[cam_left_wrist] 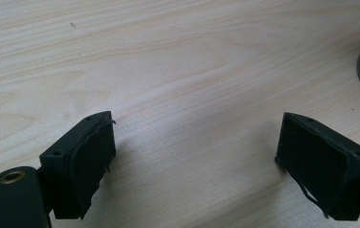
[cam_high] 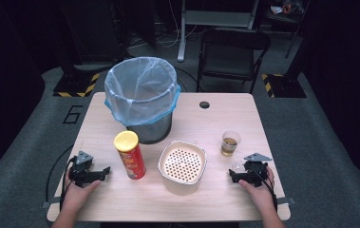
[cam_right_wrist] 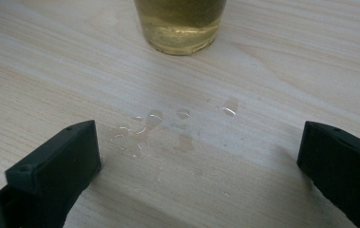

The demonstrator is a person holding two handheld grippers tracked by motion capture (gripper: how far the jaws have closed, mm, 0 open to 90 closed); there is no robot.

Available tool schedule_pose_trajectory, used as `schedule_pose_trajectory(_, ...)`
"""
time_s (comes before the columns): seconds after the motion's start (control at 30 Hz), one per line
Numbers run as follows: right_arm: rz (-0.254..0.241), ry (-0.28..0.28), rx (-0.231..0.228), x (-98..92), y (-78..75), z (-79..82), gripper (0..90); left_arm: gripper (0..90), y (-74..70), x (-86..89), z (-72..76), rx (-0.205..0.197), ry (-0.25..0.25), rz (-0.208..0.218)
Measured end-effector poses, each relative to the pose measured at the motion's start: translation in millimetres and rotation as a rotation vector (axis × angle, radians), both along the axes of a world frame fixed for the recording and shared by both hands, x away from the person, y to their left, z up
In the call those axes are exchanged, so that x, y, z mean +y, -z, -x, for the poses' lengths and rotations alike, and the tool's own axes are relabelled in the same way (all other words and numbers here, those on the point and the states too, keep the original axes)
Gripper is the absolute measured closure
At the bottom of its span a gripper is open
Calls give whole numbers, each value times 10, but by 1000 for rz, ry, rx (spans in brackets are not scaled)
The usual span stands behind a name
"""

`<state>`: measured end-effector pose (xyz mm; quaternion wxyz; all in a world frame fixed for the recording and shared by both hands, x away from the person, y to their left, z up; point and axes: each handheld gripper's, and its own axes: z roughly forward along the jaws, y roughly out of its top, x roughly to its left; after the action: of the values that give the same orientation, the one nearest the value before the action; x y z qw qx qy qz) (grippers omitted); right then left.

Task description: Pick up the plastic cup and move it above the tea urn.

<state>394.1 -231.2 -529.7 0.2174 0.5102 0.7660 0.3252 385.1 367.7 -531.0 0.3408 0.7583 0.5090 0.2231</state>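
Lower corners of the high view: left tongs [cam_high: 105, 170] and right tongs [cam_high: 231, 175] rest on the tabletop [cam_high: 215, 126], both spread, pinching nothing. Nearest things: chip can [cam_high: 129, 154] lower left, cup [cam_high: 230, 143] right of centre.

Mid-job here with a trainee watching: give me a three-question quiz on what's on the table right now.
1. True or false: the right claw is shut on the cup.
2. What stands nearest the left claw: A) bin, B) can, C) strainer bowl?
3. What lies on the table between the right claw and the cup?

Key
1. False; its jaws stand wide apart with nothing between them, and the cup is beyond them.
2. B, the red can with the yellow lid.
3. A few drops of spilled liquid.
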Motion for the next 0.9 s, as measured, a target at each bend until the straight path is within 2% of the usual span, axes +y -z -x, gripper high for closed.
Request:
schedule_pose_trajectory(0.27,1,13,0,10,0,3,0,126,3,-32,8,-1,-32,5)
schedule_pose_trajectory(0.53,-1,11,4,8,-1,9,0,127,0,-36,-3,-2,-39,-3)
schedule_pose_trajectory(0.63,-2,10,6,8,-2,12,2,127,2,-48,19,4,-43,8)
schedule_pose_trajectory(0.67,-16,17,4,15,-3,13,13,127,4,-49,22,-1,-40,7)
schedule_pose_trajectory(0.77,-13,9,-7,9,-6,31,58,127,4,-53,31,-4,-43,3)
schedule_pose_trajectory(0.8,-12,-2,-16,15,-12,45,106,128,0,-54,20,5,-41,5)
schedule_pose_trajectory(0.83,-12,-2,-16,15,-12,45,106,128,0,-54,20,5,-41,5)
schedule_pose_trajectory(0.87,-16,-8,-24,15,-13,43,146,128,3,-60,8,-2,-47,8)
schedule_pose_trajectory(0.9,-28,8,-30,23,-16,43,164,128,1,-61,2,1,-47,4)
